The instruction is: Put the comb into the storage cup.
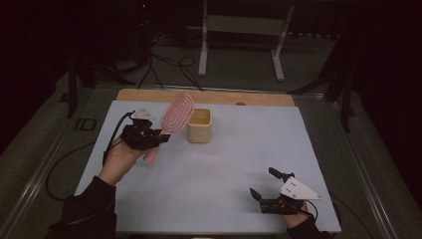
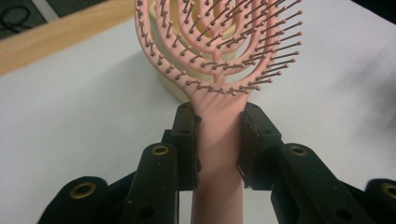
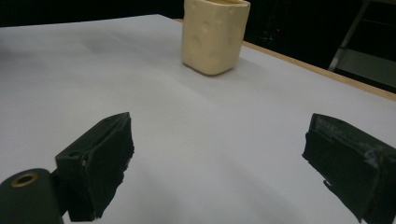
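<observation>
Hairbrush [image 1: 175, 117]: upper left of high view, clamped at its neck by left gripper [image 1: 158, 137].
Axis: head slants up-right toward cup [image 1: 200, 125], just beside.
Right gripper [image 1: 263, 184]: lower right, jaws spread, empty.

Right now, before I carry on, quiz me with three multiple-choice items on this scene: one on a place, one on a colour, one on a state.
1. Where does the cream cup stand?
A. on the white sheet, far side
B. on the floor
C. between the right jaws

2. What colour is the hairbrush?
A. blue
B. pink
C. green

3. How is the right gripper?
A. shut on the cup
B. shut on the brush
C. open, holding nothing

Key: 1 A, it sits on the sheet near the wooden edge; 2 B, pink head and handle; 3 C, its jaws stand wide apart over bare sheet, while the left gripper clamps the brush handle.
</observation>
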